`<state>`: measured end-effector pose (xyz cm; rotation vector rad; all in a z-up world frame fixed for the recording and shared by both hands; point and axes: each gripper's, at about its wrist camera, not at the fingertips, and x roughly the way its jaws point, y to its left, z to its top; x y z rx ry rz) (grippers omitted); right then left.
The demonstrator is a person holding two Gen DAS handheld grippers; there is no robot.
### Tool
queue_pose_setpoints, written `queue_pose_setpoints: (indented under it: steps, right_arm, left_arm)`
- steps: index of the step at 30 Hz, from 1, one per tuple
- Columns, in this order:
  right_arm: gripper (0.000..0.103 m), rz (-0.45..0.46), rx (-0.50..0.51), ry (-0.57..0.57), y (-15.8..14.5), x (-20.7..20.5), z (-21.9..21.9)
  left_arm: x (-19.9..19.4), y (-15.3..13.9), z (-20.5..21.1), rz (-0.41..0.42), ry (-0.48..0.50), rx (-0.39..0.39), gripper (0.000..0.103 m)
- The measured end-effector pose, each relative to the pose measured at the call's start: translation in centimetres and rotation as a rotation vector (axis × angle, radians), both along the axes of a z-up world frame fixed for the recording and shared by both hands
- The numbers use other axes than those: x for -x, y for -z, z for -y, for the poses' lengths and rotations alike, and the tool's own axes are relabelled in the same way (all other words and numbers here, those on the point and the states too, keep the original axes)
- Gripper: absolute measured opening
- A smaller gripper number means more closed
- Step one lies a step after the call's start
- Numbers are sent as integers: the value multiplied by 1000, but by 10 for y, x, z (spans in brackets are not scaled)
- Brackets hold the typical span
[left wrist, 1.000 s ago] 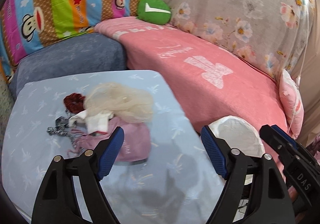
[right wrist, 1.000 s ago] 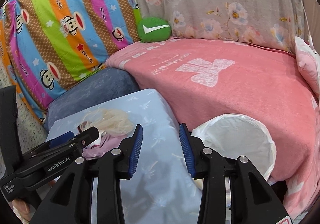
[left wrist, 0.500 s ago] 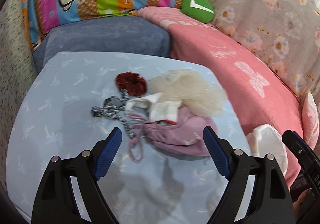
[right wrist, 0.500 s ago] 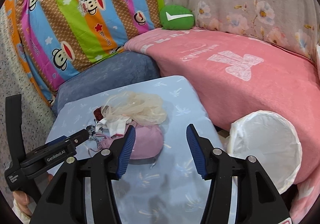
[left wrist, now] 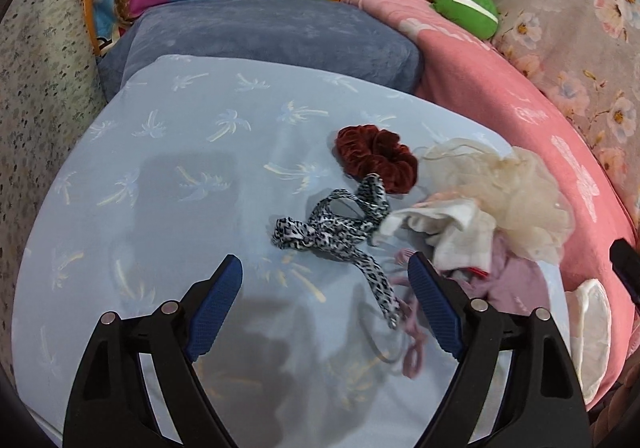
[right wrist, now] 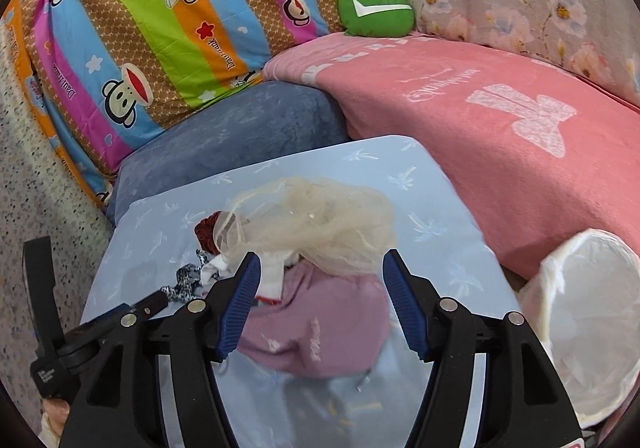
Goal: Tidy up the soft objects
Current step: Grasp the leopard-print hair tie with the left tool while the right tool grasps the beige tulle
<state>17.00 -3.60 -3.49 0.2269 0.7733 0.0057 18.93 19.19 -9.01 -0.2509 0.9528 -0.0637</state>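
Above the blue cloth (left wrist: 168, 175) — left gripper (left wrist: 325, 302) spread wide and empty, right gripper (right wrist: 321, 298) opening over the pink pouch (right wrist: 320, 328), nothing pinched.

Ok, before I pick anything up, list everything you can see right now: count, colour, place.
scrunchie: 1, dark red, on the blue cloth, far side of the pile
leopard ribbon: 1, black and white, left of the pile
mesh puff: 1, cream, on top of the pile
white cloth: 1, white, under the puff
drawstring pouch: 1, pink-purple, near side of the pile
blue cloth: 1, light blue with palm print, under everything
hamper: 1, white, right of the cloth, open
green cushion: 1, green, back corner
pink blanket: 1, right
blue cushion: 1, grey-blue, behind the cloth
left hand-held gripper: open, empty, over the ribbon's tail
right hand-held gripper: jaws opening, above the pouch, not gripping
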Motion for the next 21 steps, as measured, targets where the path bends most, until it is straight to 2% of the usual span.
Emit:
queue_pose_setpoints:
  steps: [8,9,11,13,14,15,16,18,21]
  right_arm:
    - [64,-38,0,11,27,-56,-14]
    - [64,-50,0,14,33,-62,-15]
    - [64,-78,-4,16,45,-71,-15]
    - [63,-102,-8,17,56,-76,-14]
    - [55,-111,-12,15,61,-77,-14]
    - [42,-123,-15,12,65,-78,-14]
    - [35,-137,-19,7,68,-79,-14]
    - [9,-162,-30,0,75,-79,-13]
    - [3,-149,-28,-6,70,-70,-12]
  left_arm:
    - [-26,26,-7,-47,-11,16,79]
    - [-27,27,-7,-49,-6,24,76]
    - [-29,29,-5,-52,8,36,57]
    - [-28,29,-2,-45,21,28,45]
    - [-27,29,-1,-40,29,28,37]
    - [-26,28,-1,-40,39,39,33]
    - [-25,27,-2,-43,40,45,27]
    - [-23,26,-2,-41,44,58,23]
    - [-17,17,-2,-23,38,49,19]
